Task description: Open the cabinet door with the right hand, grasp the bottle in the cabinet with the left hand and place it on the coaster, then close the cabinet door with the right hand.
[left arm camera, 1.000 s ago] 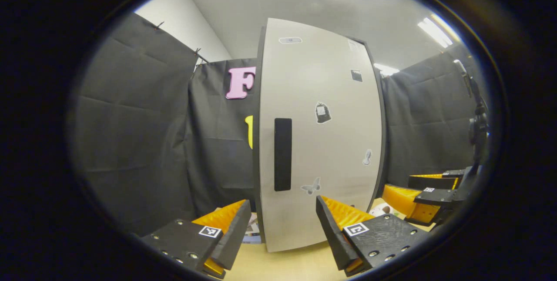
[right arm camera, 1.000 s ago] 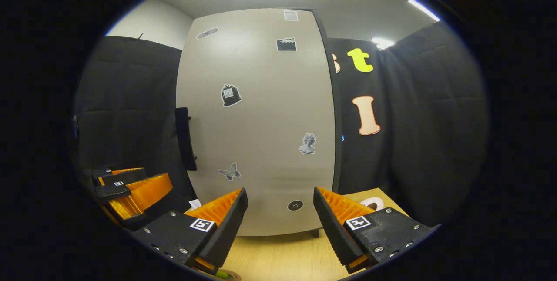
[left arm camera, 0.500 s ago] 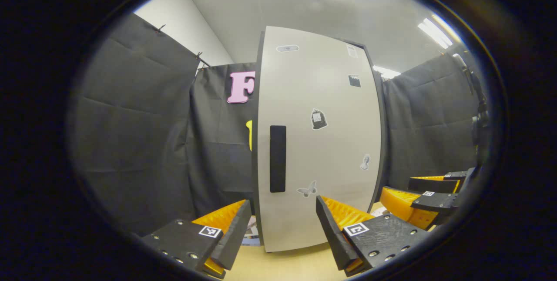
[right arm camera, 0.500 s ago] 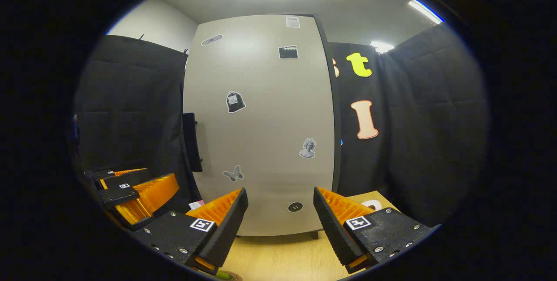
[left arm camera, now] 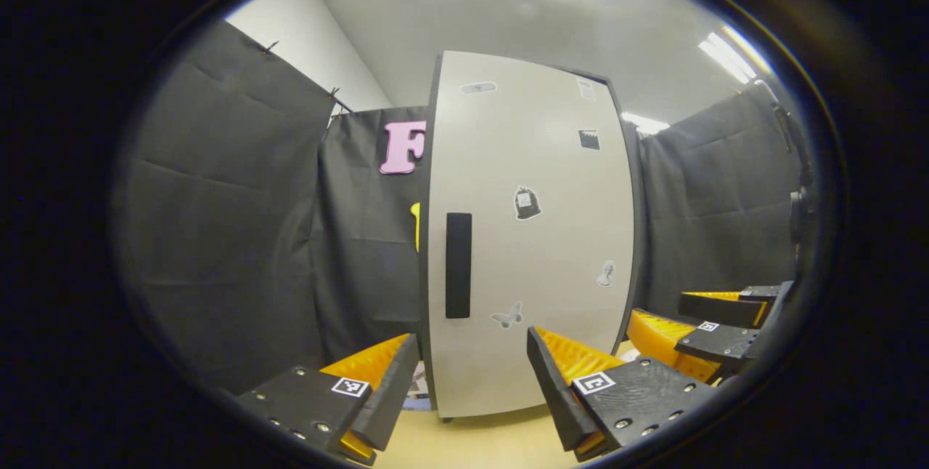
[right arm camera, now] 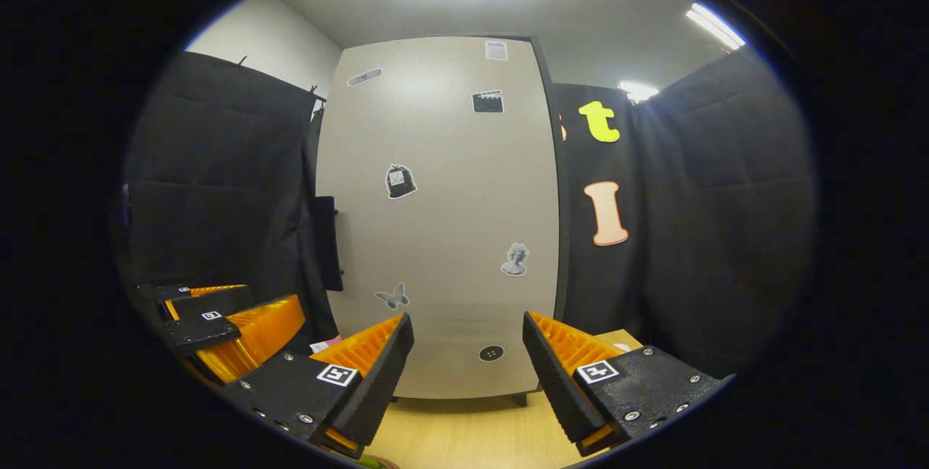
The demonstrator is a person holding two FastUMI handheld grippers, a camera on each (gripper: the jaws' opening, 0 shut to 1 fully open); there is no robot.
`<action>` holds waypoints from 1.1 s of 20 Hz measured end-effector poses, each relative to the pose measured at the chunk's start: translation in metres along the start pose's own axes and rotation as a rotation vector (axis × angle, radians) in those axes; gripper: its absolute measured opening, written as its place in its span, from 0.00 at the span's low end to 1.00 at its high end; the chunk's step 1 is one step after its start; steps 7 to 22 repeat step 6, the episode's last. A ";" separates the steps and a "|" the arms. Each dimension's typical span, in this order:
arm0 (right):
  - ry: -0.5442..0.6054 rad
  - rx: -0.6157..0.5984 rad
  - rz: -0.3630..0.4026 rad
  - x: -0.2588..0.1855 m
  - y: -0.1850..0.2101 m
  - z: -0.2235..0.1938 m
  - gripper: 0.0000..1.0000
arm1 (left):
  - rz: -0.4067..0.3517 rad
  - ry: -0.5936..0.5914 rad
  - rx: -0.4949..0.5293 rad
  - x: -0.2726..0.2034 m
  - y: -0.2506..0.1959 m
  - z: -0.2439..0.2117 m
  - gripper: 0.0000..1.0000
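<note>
Right gripper view has the right tool spread apart, empty, facing the closed grey sticker-dotted cabinet door, its black vertical handle at nine o'clock, presumably poised to reach it, while the left tool waits likewise apart.

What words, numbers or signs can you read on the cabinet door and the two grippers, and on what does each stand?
No text is readable.
Cabinet door: picture stickers with no legible words, a butterfly, a bust, a clapperboard, a bag.
Top sticker: print too small to read.
Oval sticker: blurred, unreadable.
Left gripper and right gripper: square markers, black-and-white patterns, no letters.
</note>
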State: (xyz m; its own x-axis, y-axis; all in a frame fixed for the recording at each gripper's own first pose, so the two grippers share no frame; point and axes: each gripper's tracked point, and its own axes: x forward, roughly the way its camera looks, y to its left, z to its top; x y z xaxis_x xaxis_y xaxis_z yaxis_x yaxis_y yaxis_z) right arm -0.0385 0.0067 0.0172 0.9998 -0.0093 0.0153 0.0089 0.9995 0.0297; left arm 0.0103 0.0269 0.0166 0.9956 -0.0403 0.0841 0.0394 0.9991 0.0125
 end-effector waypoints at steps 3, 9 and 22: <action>-0.006 -0.014 0.014 -0.005 0.007 0.002 0.94 | 0.001 -0.011 -0.024 -0.008 0.003 0.002 0.86; -0.014 -0.013 0.017 -0.009 0.011 0.005 0.94 | -0.001 -0.002 -0.021 -0.008 0.006 0.001 0.86; -0.014 -0.013 0.017 -0.009 0.011 0.005 0.94 | -0.001 -0.002 -0.021 -0.008 0.006 0.001 0.86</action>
